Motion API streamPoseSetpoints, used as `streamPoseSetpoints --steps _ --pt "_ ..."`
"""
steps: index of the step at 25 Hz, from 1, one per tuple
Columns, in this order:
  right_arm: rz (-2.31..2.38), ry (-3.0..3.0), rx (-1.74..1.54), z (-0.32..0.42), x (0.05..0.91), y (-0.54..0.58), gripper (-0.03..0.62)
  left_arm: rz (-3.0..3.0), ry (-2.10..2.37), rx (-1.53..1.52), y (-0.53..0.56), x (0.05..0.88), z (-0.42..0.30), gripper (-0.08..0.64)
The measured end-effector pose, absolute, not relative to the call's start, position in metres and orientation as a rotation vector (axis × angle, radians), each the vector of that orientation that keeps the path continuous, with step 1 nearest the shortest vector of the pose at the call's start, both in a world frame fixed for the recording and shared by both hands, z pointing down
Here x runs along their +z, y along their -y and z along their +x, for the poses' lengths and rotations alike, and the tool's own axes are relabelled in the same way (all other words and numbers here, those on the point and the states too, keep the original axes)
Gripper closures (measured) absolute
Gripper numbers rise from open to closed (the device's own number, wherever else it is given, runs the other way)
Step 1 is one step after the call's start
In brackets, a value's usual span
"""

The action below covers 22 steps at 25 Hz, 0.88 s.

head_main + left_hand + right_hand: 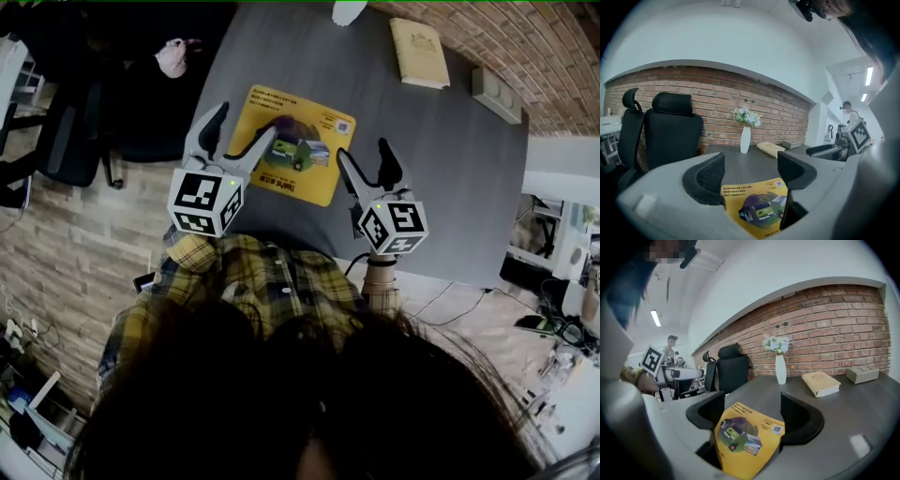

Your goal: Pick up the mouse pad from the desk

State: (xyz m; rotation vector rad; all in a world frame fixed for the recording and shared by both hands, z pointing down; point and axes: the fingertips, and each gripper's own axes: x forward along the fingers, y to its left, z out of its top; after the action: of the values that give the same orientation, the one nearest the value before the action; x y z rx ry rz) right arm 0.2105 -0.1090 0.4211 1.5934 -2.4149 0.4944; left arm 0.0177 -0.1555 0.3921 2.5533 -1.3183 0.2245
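A yellow mouse pad with a printed picture lies flat on the dark grey desk. My left gripper hovers open over the pad's near left corner. Over the near right corner my right gripper is open too. In the left gripper view the mouse pad shows low between the spread jaws of the left gripper, untouched. The right gripper view has the mouse pad below the right gripper, whose jaws are wide apart. Neither holds anything.
A cream book, a white vase with flowers and a small grey box stand along the far side by the brick wall. A black office chair is left of the desk.
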Motion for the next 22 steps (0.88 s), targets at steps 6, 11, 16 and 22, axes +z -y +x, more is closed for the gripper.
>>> streamPoseSetpoints --steps 6,11,16,22 --pt "1.601 2.382 0.517 0.203 0.429 0.108 0.239 2.555 1.255 0.239 0.16 0.407 0.02 0.213" --pt "1.599 2.354 0.565 0.195 0.442 0.105 0.24 2.533 1.216 0.294 0.161 0.427 0.016 0.213" --pt "1.603 2.315 0.631 0.191 0.462 0.105 0.24 2.491 1.171 0.379 0.162 0.459 0.012 0.213" --pt "1.602 2.261 0.737 0.189 0.491 0.096 0.241 2.401 1.119 0.486 0.16 0.507 0.008 0.215"
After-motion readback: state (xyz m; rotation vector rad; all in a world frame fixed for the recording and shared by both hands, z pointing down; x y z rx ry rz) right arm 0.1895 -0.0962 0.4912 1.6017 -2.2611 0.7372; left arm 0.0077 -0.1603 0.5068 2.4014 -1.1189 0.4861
